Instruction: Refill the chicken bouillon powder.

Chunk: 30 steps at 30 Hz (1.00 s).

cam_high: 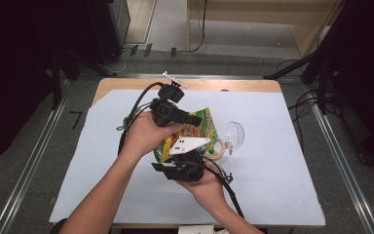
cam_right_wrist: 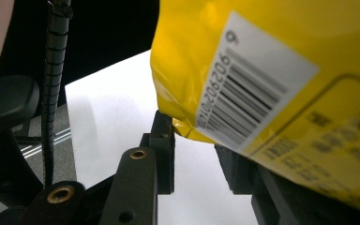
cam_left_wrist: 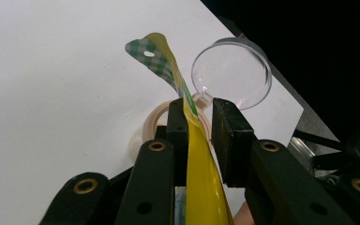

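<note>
A yellow snack bag [cam_high: 202, 127] with a green checked top is up off the white sheet between my two grippers. My left gripper [cam_high: 199, 118] reaches in from the left at the bag's top. In the left gripper view the bag's sealed edge [cam_left_wrist: 201, 187] runs between the jaws of the left gripper [cam_left_wrist: 199, 105]; it lies against the left pad, with a gap to the right pad. My right gripper [cam_high: 182, 163] is below the bag. In the right gripper view the barcoded bag [cam_right_wrist: 262, 56] hangs over the right jaw of the right gripper [cam_right_wrist: 194, 140], whose jaws stand apart.
A clear plastic cup [cam_high: 235, 134] lies on its side to the right of the bag, also the cup [cam_left_wrist: 232, 72] beyond the jaws. A beige tape roll [cam_high: 218, 148] lies beside it. A white sheet [cam_high: 272, 185] covers the wooden table; a small white stick [cam_high: 174, 79] lies at the far edge.
</note>
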Motion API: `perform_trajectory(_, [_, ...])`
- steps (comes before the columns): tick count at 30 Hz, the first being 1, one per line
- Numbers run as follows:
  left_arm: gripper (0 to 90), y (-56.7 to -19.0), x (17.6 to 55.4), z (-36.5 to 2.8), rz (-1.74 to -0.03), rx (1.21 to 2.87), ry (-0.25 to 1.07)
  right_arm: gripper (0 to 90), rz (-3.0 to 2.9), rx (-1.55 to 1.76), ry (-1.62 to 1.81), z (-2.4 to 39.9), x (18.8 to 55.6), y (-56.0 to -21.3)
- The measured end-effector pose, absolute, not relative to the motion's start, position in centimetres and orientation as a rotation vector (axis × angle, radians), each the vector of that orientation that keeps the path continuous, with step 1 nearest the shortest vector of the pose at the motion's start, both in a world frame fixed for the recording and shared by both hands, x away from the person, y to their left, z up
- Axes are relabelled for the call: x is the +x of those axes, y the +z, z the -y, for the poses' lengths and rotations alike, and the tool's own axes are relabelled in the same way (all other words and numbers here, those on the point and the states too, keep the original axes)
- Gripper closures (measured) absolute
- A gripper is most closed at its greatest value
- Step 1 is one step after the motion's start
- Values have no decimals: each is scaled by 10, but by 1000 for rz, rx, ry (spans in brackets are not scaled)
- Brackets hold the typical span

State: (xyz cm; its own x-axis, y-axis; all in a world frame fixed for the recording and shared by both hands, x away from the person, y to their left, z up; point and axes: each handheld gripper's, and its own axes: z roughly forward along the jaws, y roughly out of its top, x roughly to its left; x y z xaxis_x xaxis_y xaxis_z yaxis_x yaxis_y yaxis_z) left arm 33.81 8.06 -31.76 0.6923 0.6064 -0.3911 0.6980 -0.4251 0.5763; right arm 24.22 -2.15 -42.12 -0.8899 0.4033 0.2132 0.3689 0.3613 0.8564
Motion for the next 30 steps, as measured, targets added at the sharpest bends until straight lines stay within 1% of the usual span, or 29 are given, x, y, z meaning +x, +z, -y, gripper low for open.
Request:
perform_trajectory(6, [768,-323,341,-83,-997,2158,-177,707,-2587,733,1587,22,243,-422])
perform_trajectory(10, [777,-326,340,-84,-993,2157,-182,706,-2581,721,1584,22,240,-424])
perform_trajectory(20, [770,-322,334,-81,-976,2152,-149,707,-2573,736,1603,23,239,-424])
perform_trajectory(30, [759,-320,332,-81,-973,2141,-147,707,-2578,720,1585,24,238,-421])
